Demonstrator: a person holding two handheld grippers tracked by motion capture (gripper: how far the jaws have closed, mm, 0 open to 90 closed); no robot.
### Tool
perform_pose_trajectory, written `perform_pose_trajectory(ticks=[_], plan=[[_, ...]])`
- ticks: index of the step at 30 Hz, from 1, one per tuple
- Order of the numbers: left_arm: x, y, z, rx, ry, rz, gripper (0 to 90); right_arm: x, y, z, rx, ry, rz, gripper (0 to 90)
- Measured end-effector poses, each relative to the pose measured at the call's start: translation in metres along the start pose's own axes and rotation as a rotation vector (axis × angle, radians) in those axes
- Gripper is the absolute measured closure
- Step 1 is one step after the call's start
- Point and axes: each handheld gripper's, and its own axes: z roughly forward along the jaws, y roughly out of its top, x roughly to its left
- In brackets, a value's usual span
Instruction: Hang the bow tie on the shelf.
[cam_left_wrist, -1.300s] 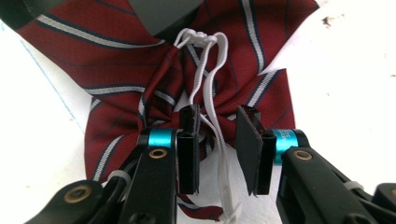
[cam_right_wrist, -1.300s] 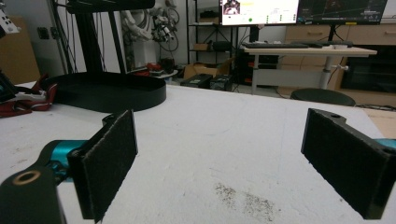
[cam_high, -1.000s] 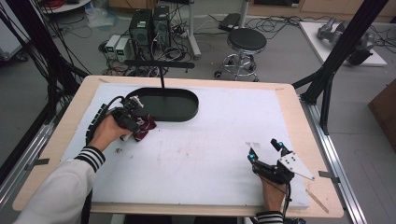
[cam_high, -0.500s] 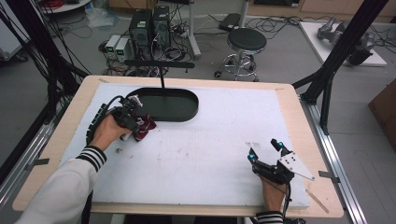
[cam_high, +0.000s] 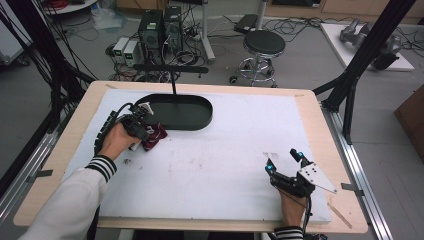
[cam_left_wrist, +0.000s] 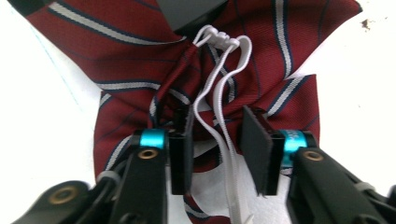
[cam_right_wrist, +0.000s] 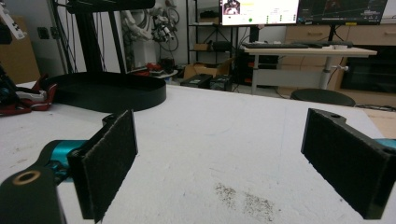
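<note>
No change over the last second. Left gripper (cam_left_wrist: 217, 149), jaws part-spread, straddles the white elastic cord (cam_left_wrist: 219, 100) of the dark-red striped fabric bow tie (cam_left_wrist: 140, 65), unclamped; right gripper (cam_high: 286, 166) rests wide apart, near right.

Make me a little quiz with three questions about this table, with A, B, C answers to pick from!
1. Where is the striped cloth?
A. Beside the black tray, at the left gripper
B. On the round stool
C. Under the right gripper

2. What main colour is the cloth?
A. Green
B. Dark red
C. Yellow

3. How is the right gripper?
A. Shut on the cloth
B. Shut on a white cord
C. Open, holding nothing

Answers:
1. A: the high view shows the cloth on the white table next to the tray, by the left hand.
2. B: the left gripper view shows dark red cloth with white and navy stripes.
3. C: the right gripper view shows its two pads wide apart over bare table.
</note>
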Motion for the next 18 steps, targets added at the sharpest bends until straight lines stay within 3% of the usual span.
perform_pose_trajectory(ticks=[4,7,14,18], plan=[[0.0001,-0.0006,-0.0012,-0.007,-0.008,0.001,73.2,-0.0005,0.0001,0.0002,-0.003,-0.002,-0.007,9.7],[-0.0023,-0.0008,-0.0010,0.003,0.002,0.021,86.5,-0.0005,0.0000,0.0002,-0.003,-0.002,-0.007,9.6],[-0.0026,-0.0014,-0.0014,-0.009,0.004,0.032,87.5,-0.0004,-0.0001,0.0001,-0.003,-0.001,-0.007,9.7],[0.0001,-0.0036,-0.0052,-0.047,-0.009,0.030,87.5,-0.0006,-0.0001,0.0000,-0.003,-0.001,-0.006,9.7]])
